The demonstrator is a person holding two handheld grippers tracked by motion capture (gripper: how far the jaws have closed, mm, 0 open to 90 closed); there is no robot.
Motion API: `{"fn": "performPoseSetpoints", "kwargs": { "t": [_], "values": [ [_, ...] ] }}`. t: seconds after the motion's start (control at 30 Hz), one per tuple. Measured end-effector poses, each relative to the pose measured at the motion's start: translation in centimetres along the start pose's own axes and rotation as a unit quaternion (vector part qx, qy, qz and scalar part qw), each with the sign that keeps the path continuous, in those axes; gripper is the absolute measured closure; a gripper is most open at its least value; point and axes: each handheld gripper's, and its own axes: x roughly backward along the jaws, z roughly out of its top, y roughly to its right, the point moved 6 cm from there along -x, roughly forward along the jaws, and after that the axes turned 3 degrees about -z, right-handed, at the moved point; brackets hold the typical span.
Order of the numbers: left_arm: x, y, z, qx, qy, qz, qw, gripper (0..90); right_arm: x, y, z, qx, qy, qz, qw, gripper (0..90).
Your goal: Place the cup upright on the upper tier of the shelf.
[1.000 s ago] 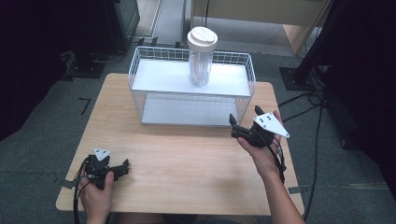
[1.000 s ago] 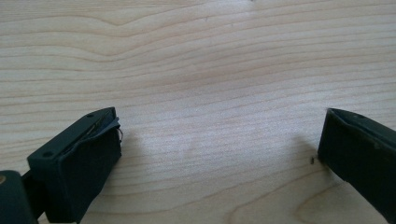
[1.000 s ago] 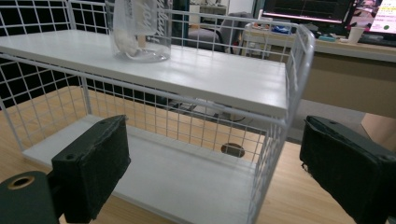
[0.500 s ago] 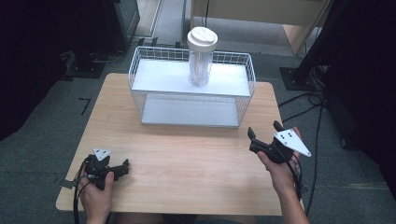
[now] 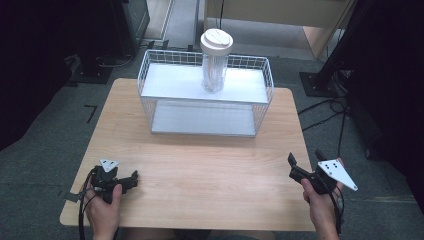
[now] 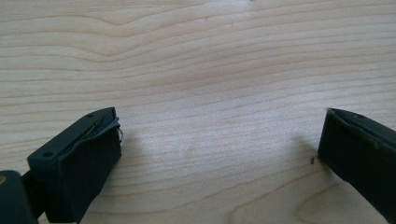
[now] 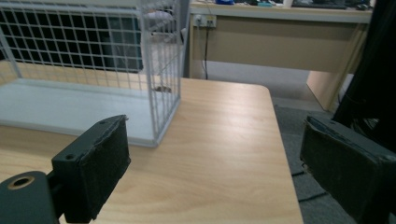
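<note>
Left tongs (image 5: 131,179) and right tongs (image 5: 306,161), both jaws spread wide.

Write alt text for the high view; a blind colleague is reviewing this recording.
A white wire basket sits at the far side of a wooden table, with a clear jar capped by a white lid standing in it. Near the front edge, a person holds the left tool and the right tool, both open.
</note>
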Motion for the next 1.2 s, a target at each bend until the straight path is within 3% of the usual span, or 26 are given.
{"fn": "performPoseSetpoints", "kwargs": {
  "t": [0.27,0.77,1.07,1.2],
  "values": [
    [0.0,0.0,0.0,0.001,0.001,0.0,1.0,0.0,1.3,2.5,-2.7,-0.022,-0.013,-0.025,0.9994,8.4],
    [0.0,0.0,0.0,0.001,0.0,0.0,1.0,0.0,2.7,6.0,-8.5,-0.023,-0.064,-0.071,0.9951,8.3],
    [0.0,0.0,0.0,0.0,0.0,0.0,1.0,0.0,3.6,7.3,-10.7,-0.03,-0.1,-0.076,0.9917,8.4],
    [0.0,0.0,0.0,0.0,0.001,0.0,1.0,0.0,3.6,7.1,-11.8,-0.012,-0.142,-0.064,0.9877,8.4]
  ]
}}
